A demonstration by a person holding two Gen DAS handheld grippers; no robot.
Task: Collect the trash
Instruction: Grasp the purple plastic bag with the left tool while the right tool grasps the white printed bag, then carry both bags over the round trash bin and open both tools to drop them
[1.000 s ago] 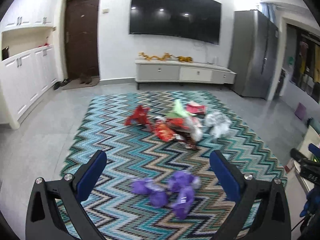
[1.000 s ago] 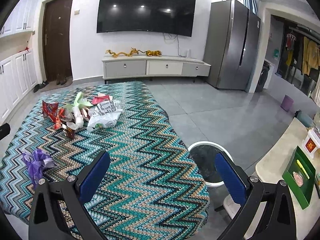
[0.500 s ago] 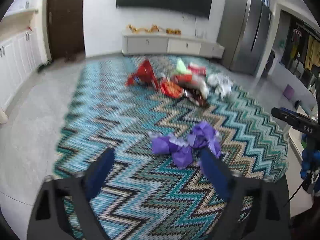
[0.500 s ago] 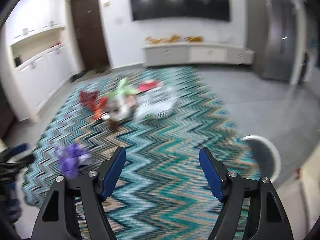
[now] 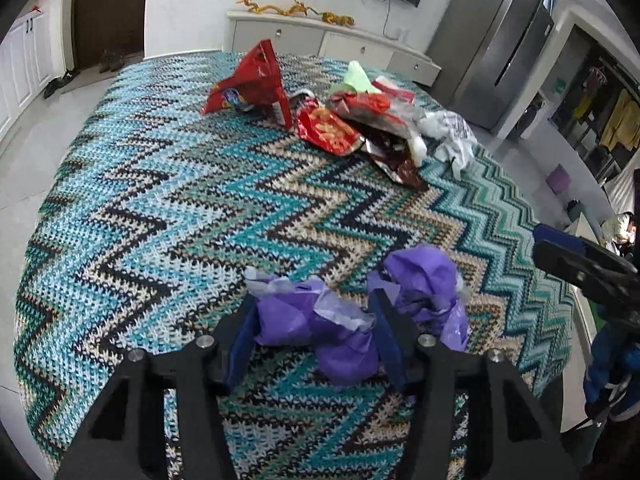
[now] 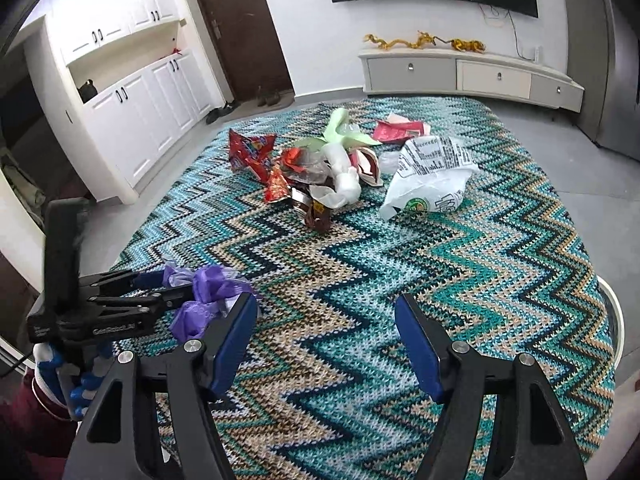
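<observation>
**Left gripper closes in on the purple bag**

Half a second ago the left gripper stood wide open short of the crumpled purple plastic bag; now its blue fingers have narrowed around the bag's near lump, one pad on each side and pressed against the plastic. The bag lies on the zigzag-knit cloth near its front edge, and a second purple lump sits just outside the right-hand finger. From the right wrist view the same gripper reaches in from the left, its black tips buried in the purple plastic.

The right gripper hovers over bare cloth with its fingers spread wide and holding nothing. Farther back on the cloth sits the heap of other trash: a red snack wrapper, a pale green scrap, crumpled white material and a white printed plastic bag. The white rim of a bin shows past the cloth's right edge.
</observation>
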